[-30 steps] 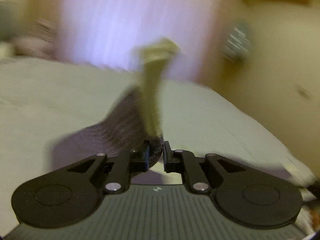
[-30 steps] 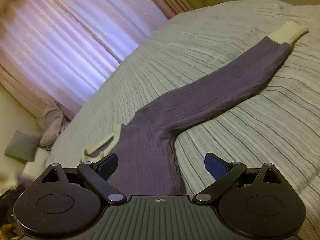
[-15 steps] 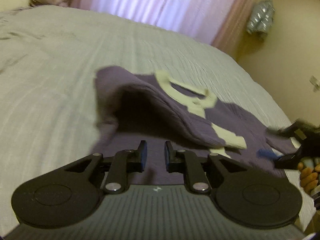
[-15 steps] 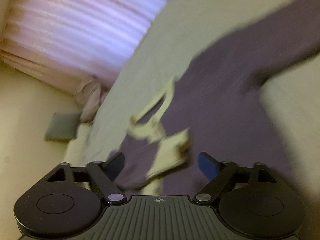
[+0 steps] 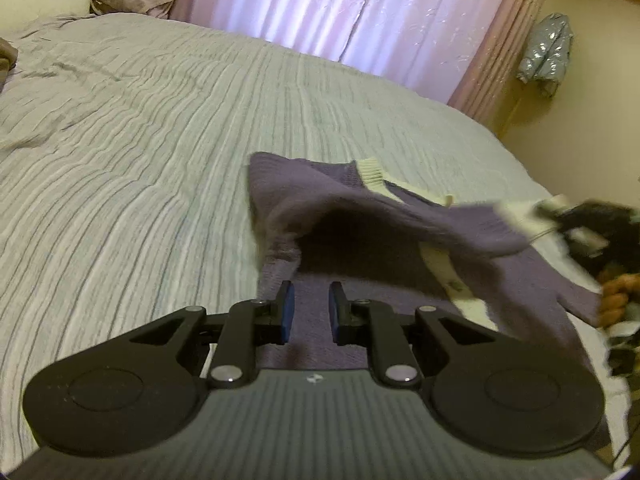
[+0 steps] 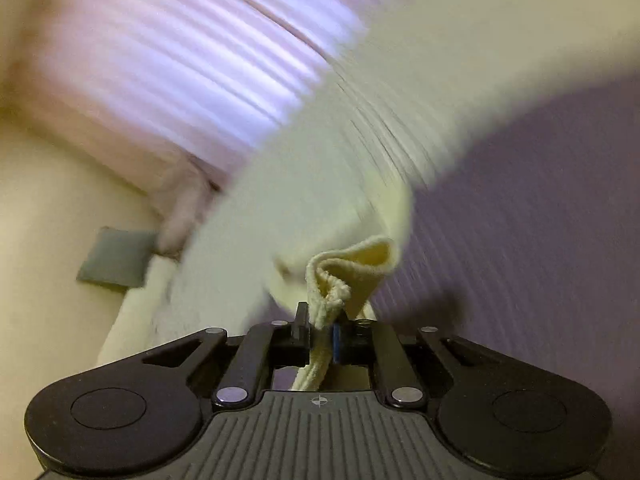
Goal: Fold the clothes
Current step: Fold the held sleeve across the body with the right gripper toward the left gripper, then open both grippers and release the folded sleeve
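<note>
Purple ribbed knit sweater with cream trim lies on my striped grey bedspread, one part lifted toward three o'clock. My right gripper is clenched on its cream ribbed edge. My left gripper hovers released above the purple knit.

Dim room, backlit curtain; right wrist view heavily motion-blurred.

purple sweater, cream cuffs, sleeve lifted

Left gripper, jaws slightly apart, above purple sweater on bed.
</note>
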Demonstrator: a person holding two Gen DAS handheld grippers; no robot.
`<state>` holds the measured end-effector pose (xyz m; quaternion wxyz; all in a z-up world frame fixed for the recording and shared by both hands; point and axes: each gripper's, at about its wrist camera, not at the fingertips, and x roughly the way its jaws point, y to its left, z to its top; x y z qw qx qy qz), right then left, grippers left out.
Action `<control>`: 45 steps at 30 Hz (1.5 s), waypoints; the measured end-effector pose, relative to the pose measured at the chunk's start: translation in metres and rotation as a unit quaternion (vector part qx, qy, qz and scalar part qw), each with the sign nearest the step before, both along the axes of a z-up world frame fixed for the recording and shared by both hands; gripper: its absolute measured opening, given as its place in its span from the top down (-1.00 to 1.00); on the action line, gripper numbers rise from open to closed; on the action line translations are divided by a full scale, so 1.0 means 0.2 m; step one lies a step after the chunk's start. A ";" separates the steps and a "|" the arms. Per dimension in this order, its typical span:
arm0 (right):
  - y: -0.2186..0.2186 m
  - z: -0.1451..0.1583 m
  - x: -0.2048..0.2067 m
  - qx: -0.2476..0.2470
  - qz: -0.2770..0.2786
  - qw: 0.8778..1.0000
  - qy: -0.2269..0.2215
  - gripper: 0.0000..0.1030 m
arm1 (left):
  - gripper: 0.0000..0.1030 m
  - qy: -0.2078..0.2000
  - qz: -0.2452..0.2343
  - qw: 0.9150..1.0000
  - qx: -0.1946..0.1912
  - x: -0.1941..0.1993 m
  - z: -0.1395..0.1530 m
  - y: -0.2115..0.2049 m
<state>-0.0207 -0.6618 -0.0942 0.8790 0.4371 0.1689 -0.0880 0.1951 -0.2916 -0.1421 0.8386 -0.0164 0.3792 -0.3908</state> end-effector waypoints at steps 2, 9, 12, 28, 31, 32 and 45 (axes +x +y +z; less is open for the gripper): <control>-0.05 0.07 -0.08 -0.039 -0.036 0.999 -0.013 0.82 | 0.72 -0.006 -0.004 1.000 0.014 0.02 -0.02 -0.04; -0.37 -0.32 -0.12 0.045 -0.090 0.988 0.115 0.81 | 0.45 -0.051 -0.039 0.994 0.089 0.06 -0.11 -0.29; -0.39 -0.31 -0.13 0.032 -0.080 0.993 0.082 0.81 | 0.46 -0.077 -0.038 0.990 0.113 0.07 -0.15 -0.36; -0.27 -0.09 -0.14 -0.151 -0.090 0.978 0.112 0.13 | 0.52 -0.098 -0.043 0.993 0.046 0.28 0.02 -0.41; -0.22 -0.10 -0.09 -0.138 -0.032 0.985 0.103 0.14 | 0.66 -0.099 -0.062 0.992 0.041 0.34 0.00 -0.55; -0.21 -0.12 -0.07 -0.142 -0.020 0.983 0.112 0.14 | 0.66 -0.097 -0.064 0.992 0.040 0.38 -0.02 -0.59; -0.13 -0.21 0.00 -0.291 -0.012 0.933 0.210 0.16 | 0.59 -0.063 -0.022 0.992 0.103 0.50 -0.18 -0.65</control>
